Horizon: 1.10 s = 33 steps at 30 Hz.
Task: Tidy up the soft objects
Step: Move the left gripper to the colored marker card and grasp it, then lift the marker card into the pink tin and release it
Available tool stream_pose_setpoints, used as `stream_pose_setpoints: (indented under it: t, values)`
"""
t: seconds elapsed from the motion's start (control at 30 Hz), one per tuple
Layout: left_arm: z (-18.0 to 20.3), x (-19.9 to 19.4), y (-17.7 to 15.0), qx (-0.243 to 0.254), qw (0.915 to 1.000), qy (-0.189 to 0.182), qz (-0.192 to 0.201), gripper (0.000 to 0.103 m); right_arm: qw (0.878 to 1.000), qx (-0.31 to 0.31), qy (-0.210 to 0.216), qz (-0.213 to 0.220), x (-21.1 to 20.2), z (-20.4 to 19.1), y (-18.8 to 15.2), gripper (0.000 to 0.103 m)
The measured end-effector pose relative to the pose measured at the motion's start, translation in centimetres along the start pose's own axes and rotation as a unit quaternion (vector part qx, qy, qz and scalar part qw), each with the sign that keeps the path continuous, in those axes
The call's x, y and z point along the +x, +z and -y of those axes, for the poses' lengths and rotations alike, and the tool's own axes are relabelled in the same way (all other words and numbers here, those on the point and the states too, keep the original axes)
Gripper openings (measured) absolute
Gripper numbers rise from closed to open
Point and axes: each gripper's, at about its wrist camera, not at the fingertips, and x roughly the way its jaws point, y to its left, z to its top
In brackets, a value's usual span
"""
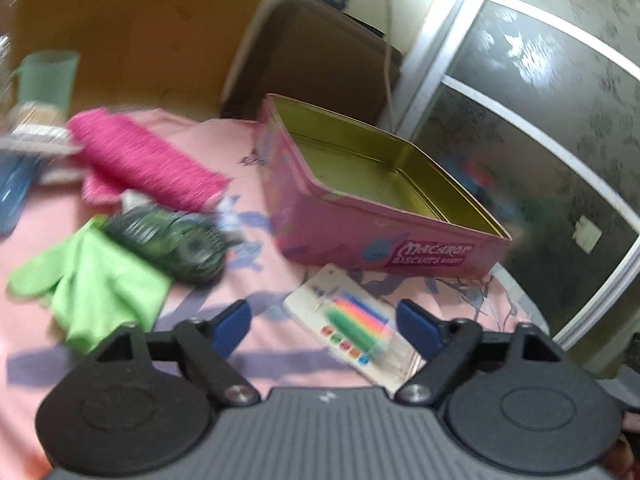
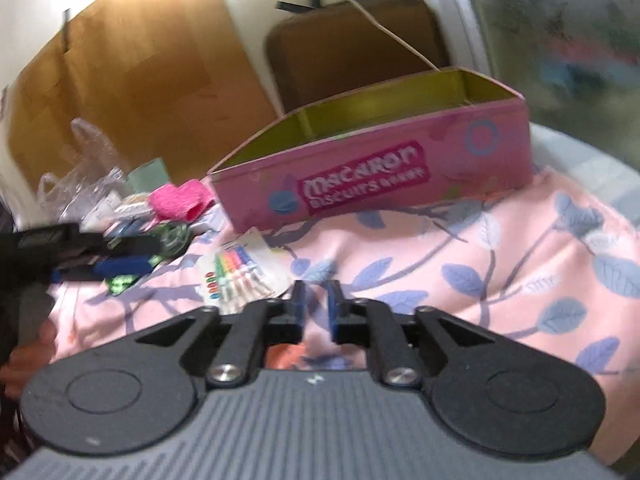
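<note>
Soft cloths lie in a loose heap at the left of the pink flowered bedsheet (image 1: 200, 152): a bright pink towel (image 1: 148, 160) at the far side, a lime green cloth (image 1: 96, 284) nearer, and a dark green patterned roll (image 1: 180, 244) resting between them, its edge on the green cloth. All three look light, limp and easy to crush, so I judge they will drape and trail when lifted. A pinch at a bunched fold or the thick middle of each should hold better than a thin corner, which may slip out.

To the right of the heap stands the open pink biscuit tin (image 1: 392, 240), its gold inside bare, the likely place for them. Just near of the tin lies a flat packet of coloured candles (image 1: 352, 320); stiff and not soft, it probably stays out.

Above that packet the left gripper (image 1: 324, 320) hangs, tilted downward, its blue pads spread wide with nothing between them. In the right wrist view it reaches in from the left edge toward the heap.

Low over the sheet in front of the tin, the right gripper (image 2: 316, 304) has its pads narrowly parted and grips nothing. Both views are blurred.
</note>
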Motion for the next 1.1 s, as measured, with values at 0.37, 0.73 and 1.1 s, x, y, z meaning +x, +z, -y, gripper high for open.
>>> stream_pose_setpoints:
  t: [0.37, 0.73, 1.1]
  values:
    - [2.0, 5.7, 1.9, 0.053, 0.9970, 0.000, -0.057, 0.099, 0.985, -0.173, 0.014, -0.011, 4.4, -5.7, 0.6, 0.053]
    - [0.4, 2.8, -0.3, -0.038, 0.9960, -0.051, -0.063, 0.096, 0.992, -0.079, 0.088, -0.031, 4.8, -3.3, 0.9, 0.041]
    - [2.4, 1.5, 2.7, -0.046, 0.9931, -0.098, -0.045, 0.030, 0.993, -0.045, 0.100, 0.037, 2.7, -3.6, 2.6, 0.040]
